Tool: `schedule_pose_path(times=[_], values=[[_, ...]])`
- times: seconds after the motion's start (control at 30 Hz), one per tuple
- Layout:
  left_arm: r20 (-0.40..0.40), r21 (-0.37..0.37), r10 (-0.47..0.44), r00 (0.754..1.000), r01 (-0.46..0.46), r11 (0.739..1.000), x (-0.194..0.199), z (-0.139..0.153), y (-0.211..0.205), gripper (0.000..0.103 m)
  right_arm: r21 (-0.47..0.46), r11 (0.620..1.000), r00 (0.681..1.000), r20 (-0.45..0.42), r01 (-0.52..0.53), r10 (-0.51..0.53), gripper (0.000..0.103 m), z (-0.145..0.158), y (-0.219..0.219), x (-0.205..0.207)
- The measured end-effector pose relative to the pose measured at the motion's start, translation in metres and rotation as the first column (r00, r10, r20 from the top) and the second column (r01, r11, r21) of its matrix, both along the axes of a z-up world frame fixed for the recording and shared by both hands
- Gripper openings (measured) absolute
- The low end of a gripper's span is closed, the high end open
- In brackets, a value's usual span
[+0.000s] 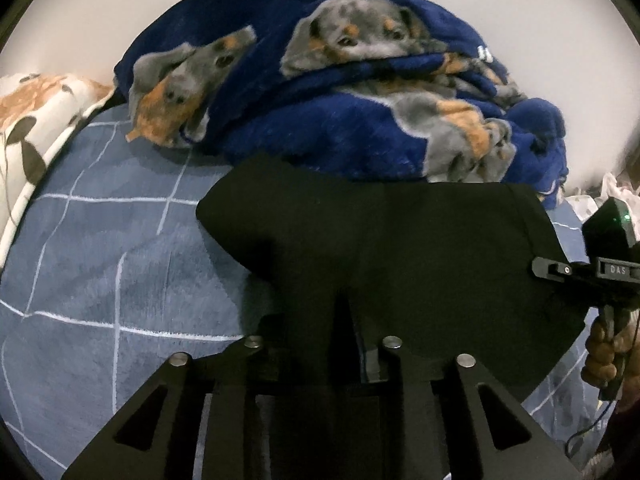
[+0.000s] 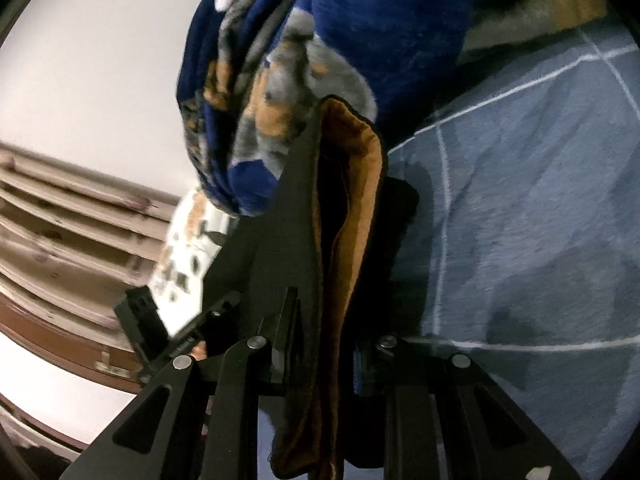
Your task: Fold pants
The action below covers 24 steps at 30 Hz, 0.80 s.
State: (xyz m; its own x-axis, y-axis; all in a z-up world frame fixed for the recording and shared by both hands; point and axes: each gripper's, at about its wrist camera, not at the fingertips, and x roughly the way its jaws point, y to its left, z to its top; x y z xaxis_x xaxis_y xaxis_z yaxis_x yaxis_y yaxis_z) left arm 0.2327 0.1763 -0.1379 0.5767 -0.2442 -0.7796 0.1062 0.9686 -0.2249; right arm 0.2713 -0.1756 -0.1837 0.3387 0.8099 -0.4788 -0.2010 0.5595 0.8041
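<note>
Lying across a bed (image 1: 100, 260) with a blue checked sheet, the black pants (image 1: 400, 248) hang from both claws, and no container shows in either view. The left claw (image 1: 340, 320) stands at a narrow gap with black cloth draped between and over its fingers; whether its pads press on the cloth cannot be told, since the fabric and the fingers are equally dark. The right claw (image 2: 328, 320) is nearly closed and grips a fold of the pants (image 2: 360, 208), whose brown lining faces the camera and runs upward from between its fingers. In the left view the right claw (image 1: 560, 272) shows at the pants' right edge, with a hand (image 1: 604, 356) around its handle. In the right view the left claw (image 2: 168, 336) sits to the left, beyond the cloth. A rumpled blue blanket (image 1: 340, 92) printed with dogs lies just behind the pants, and a floral pillow (image 1: 36, 120) sits at the far left.
</note>
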Motion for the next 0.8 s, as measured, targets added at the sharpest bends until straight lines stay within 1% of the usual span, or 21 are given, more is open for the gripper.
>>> schedule_pose_path(times=[0.03,0.1,0.13,0.2,0.23,0.27,0.33,0.37,0.43,0.53,0.63,0.7,0.8], values=[[0.000,0.007,0.005,1.000,-0.005,1.000,0.000,-0.002,0.000,0.031,-0.019,1.000,1.000,0.008,0.000,0.000,0.021,0.001,0.001,-0.001],[-0.006,0.017,0.018,1.000,-0.018,1.000,0.000,-0.008,0.001,0.039,-0.048,0.999,1.000,0.023,0.003,-0.002,0.022,0.002,0.005,-0.002],[-0.007,0.020,0.023,1.000,-0.023,1.000,0.000,-0.010,0.002,0.040,-0.070,0.998,1.000,0.031,0.006,-0.004,0.022,0.003,0.006,-0.003],[0.003,0.026,0.039,0.999,-0.039,0.999,-0.001,-0.013,0.003,0.047,-0.131,0.991,0.999,0.050,0.013,-0.007,0.026,0.003,0.010,-0.004],[0.010,0.032,0.042,0.999,-0.043,0.999,-0.002,-0.013,0.003,0.048,-0.150,0.989,0.999,0.051,0.020,-0.013,0.027,0.001,0.010,-0.006],[0.021,0.045,0.042,0.999,-0.043,0.998,-0.003,-0.014,0.002,0.050,-0.161,0.986,0.999,0.050,0.030,-0.022,0.029,-0.002,0.010,-0.007],[0.047,0.087,0.042,0.998,-0.046,0.995,-0.006,-0.015,-0.001,0.056,-0.164,0.986,0.998,0.062,0.040,-0.030,0.029,-0.006,0.009,-0.006],[0.068,0.119,0.042,0.997,-0.050,0.992,-0.008,-0.015,-0.004,0.060,-0.173,0.984,0.997,0.072,0.046,-0.034,0.029,-0.006,0.009,-0.007],[0.092,0.158,0.042,0.995,-0.056,0.986,-0.010,-0.015,-0.008,0.063,-0.191,0.980,0.995,0.089,0.052,-0.035,0.029,-0.004,0.009,-0.007],[0.102,0.166,0.049,0.994,-0.065,0.984,-0.011,-0.016,-0.008,0.065,-0.242,0.969,0.991,0.130,0.052,-0.021,0.030,-0.001,0.014,-0.009],[0.102,0.163,0.070,0.992,-0.086,0.983,-0.010,-0.016,-0.005,0.072,-0.243,0.968,0.989,0.148,0.058,-0.022,0.030,-0.001,0.015,-0.009],[0.097,0.157,0.086,0.992,-0.100,0.982,-0.010,-0.018,-0.003,0.077,-0.257,0.964,0.984,0.179,0.062,-0.015,0.030,-0.001,0.016,-0.012],[0.089,0.140,0.103,0.991,-0.115,0.984,-0.009,-0.020,-0.001,0.080,-0.273,0.959,0.980,0.197,0.069,-0.014,0.030,-0.001,0.016,-0.014]])
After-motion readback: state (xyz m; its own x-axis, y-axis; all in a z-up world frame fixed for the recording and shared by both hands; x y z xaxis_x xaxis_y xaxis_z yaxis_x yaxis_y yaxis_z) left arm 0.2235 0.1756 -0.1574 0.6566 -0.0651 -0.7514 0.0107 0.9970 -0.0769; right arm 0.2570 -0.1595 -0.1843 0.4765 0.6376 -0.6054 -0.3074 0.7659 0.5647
